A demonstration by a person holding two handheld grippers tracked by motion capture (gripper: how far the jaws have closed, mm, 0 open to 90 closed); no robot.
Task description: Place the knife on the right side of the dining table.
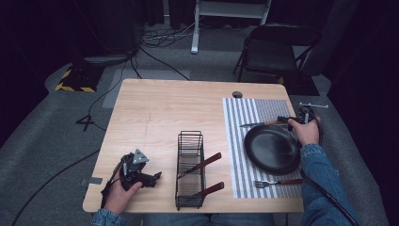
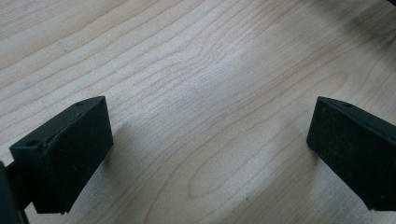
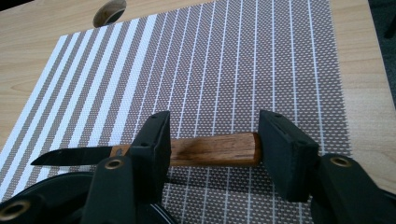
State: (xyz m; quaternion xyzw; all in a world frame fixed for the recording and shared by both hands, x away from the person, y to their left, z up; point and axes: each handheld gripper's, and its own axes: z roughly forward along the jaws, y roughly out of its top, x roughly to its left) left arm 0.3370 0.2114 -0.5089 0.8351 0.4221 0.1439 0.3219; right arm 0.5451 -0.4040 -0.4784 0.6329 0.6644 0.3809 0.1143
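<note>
R gripper: jaws wide apart, one either side of the wooden handle of 1 knife; handle lies lengthwise between them, butt end just at the right-hand pad, can't tell if pads actually press on it. Knife lies flat on the striped placemat, blade pointing left, just beyond the far rim of 1 black plate. In high view the R gripper sits at the far right of the mat, hand behind it, denim sleeve running back to the near edge.

L gripper: jaws fully spread, nothing between, bare wood of the table under them. High view puts the L gripper near the table's near-left corner, held just left of the rack.

Count: 1 placemat, 1 plate on it, 1 fork on the mat near side of the plate, tines left. 1 wire rack mid-table w/ 2 wooden-handled utensils leaning out to the right. 1 round cable hole at the far edge by the mat. Beyond the table: 1 folding chair
</note>
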